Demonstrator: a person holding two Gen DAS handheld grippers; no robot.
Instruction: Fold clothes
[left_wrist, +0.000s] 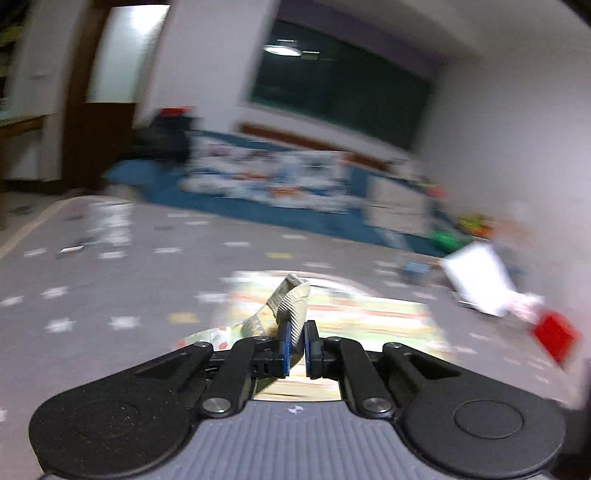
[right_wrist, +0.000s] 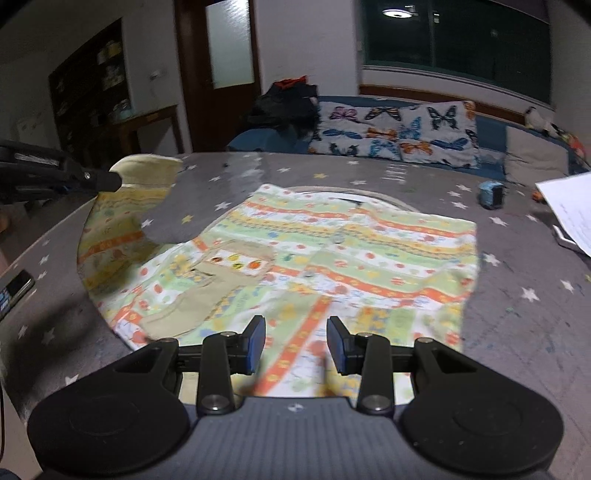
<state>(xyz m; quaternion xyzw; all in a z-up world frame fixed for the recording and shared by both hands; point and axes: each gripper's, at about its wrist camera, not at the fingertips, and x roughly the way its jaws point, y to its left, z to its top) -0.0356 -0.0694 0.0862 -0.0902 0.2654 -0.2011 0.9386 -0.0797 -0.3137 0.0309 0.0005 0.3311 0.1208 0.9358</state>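
Observation:
A small shirt (right_wrist: 332, 251) with orange, green and yellow stripes and a beige pocket lies spread on the grey star-patterned cover (right_wrist: 517, 332). My left gripper (left_wrist: 295, 330) is shut on its ribbed beige cuff (left_wrist: 293, 306). In the right wrist view that gripper (right_wrist: 114, 181) comes in from the left and holds the sleeve (right_wrist: 114, 225) lifted off the cover, away from the shirt's body. The shirt (left_wrist: 369, 317) shows blurred behind the cuff in the left wrist view. My right gripper (right_wrist: 296, 343) hovers open over the shirt's near hem, with nothing between its fingers.
A phone (right_wrist: 14, 291) lies at the cover's left edge. A white sheet of paper (right_wrist: 569, 218) and a small blue toy (right_wrist: 491, 194) sit at the far right. Butterfly pillows (right_wrist: 399, 133) and a dark heap of clothes (right_wrist: 288, 107) line the back.

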